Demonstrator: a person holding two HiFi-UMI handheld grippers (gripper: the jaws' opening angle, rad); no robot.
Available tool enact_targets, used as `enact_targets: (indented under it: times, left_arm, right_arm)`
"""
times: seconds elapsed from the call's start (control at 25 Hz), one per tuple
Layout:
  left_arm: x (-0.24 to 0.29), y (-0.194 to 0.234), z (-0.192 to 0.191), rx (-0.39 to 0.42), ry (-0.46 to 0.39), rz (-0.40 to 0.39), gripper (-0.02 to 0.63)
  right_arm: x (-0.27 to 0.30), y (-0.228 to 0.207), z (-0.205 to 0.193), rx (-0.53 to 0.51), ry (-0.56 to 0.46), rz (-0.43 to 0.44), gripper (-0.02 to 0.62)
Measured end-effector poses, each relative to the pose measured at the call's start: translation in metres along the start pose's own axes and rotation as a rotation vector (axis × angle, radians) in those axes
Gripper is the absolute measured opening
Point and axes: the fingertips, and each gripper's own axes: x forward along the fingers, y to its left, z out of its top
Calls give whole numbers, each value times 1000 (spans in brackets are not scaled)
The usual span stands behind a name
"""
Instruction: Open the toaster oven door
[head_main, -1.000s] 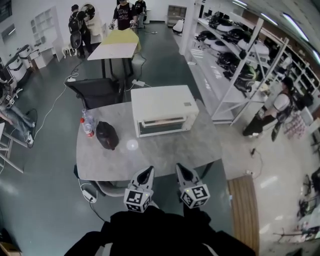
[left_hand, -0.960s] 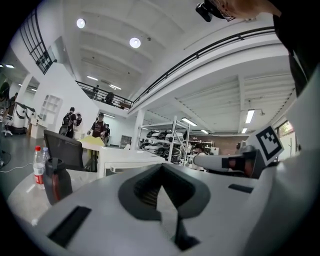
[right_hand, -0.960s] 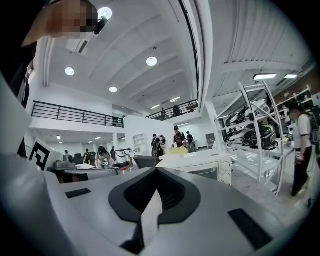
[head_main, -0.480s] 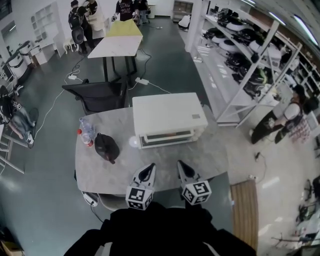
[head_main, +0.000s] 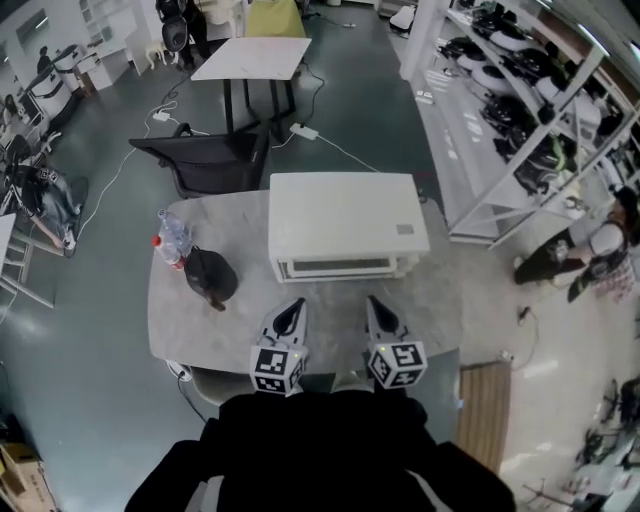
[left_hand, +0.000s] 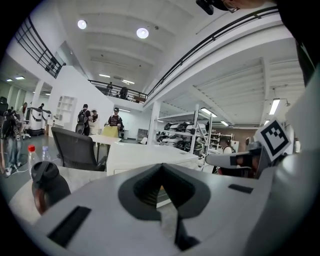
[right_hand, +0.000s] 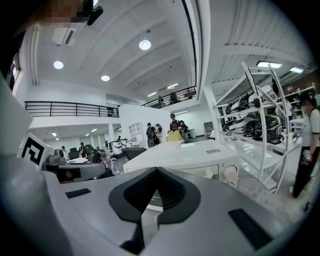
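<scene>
The white toaster oven (head_main: 345, 220) stands on the grey table (head_main: 195, 325), its door shut and its glass front (head_main: 335, 266) facing me. My left gripper (head_main: 291, 314) and right gripper (head_main: 380, 316) hover side by side over the table's near edge, a short way in front of the door and touching nothing. Both are shut and hold nothing. In the left gripper view the oven (left_hand: 145, 159) lies beyond the shut left gripper (left_hand: 162, 187). The right gripper view shows the oven (right_hand: 190, 157) and its knob side (right_hand: 231, 175) past the shut right gripper (right_hand: 156, 192).
A black jug (head_main: 210, 275) and plastic bottles (head_main: 172, 240) stand on the table left of the oven. A black chair (head_main: 205, 160) sits behind the table, and another table (head_main: 250, 60) stands further back. White shelving (head_main: 510, 120) runs along the right. People stand far off.
The head view has shifted forward, so the oven and table now lie more directly below. Both grippers have edged closer to the oven front, still shut and side by side.
</scene>
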Motion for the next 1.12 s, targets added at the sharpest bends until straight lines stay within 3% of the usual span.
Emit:
enact_targets:
  times: [0.4,0.64,1.12]
  left_arm:
    - [46,28,-3,-20,38,136,3]
    - [67,37,-10,-14,69,170,3]
    - [85,59,-28,-24,128,221,3]
  right_arm:
    - [42,-55,-8,20,70,2,3]
    - [60,-75,-15,-20,99,-23,3]
    - [82,-103,-26,0,160,-53,3]
